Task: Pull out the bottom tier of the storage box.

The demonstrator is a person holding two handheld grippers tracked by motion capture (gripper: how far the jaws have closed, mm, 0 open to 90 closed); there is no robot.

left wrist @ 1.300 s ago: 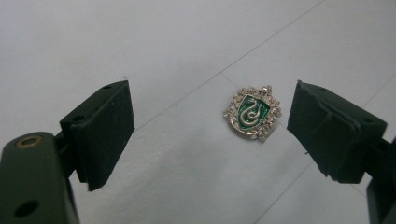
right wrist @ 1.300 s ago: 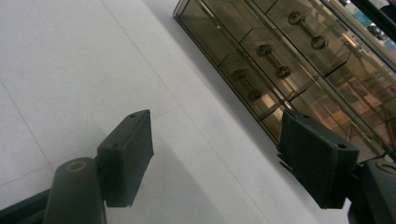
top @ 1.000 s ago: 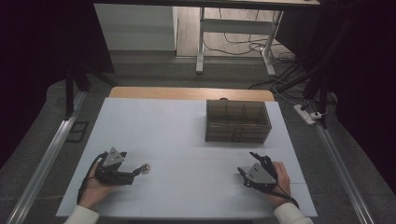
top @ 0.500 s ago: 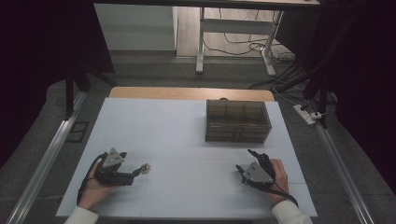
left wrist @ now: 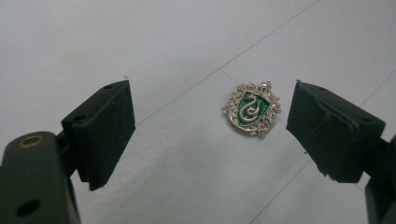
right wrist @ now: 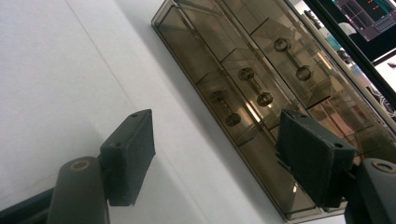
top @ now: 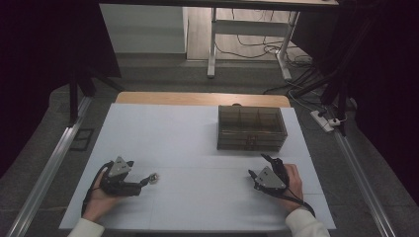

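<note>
A small silver crest badge (left wrist: 252,109) with a green enamel centre and a snake figure lies flat on the white table. It sits between the open jaws of my left gripper (left wrist: 210,126), nearer the right jaw, and neither pad touches it. From above, the badge (top: 153,177) lies just off the tip of the left gripper (top: 144,180) at the front left. My right gripper (top: 260,167) stands open at the front right with nothing between its jaws. It points at a smoked see-through drawer box (right wrist: 261,88), whose front carries metal bar handles (right wrist: 252,86).
The drawer box (top: 252,127) stands at the back right of the white table top (top: 188,143). A wooden strip (top: 197,98) edges the far side. Metal rails run along both sides, and a desk frame with cables stands on the floor beyond.
The right hand and its gripper have edged slightly forward toward the drawer box. The left gripper and the badge have stayed put.
</note>
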